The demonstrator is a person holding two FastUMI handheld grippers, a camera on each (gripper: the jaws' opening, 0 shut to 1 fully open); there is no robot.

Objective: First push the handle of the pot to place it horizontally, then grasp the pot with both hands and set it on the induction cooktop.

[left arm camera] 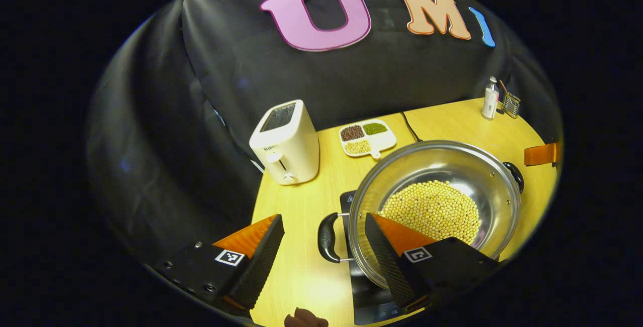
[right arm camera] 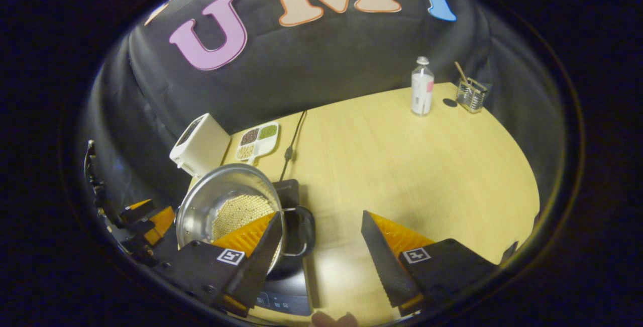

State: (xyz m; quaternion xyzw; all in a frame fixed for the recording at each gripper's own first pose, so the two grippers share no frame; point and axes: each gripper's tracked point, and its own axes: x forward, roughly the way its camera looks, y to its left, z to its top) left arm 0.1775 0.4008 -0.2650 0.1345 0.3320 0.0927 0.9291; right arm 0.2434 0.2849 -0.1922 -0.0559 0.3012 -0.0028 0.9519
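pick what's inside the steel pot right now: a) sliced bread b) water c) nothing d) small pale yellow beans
d: the pot holds a heap of small pale yellow beans across its bottom, seen in the left gripper view and again in the right gripper view beside the black handle.

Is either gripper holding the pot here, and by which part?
Nothing is held: left gripper and right gripper both gape around the pot's side handles.
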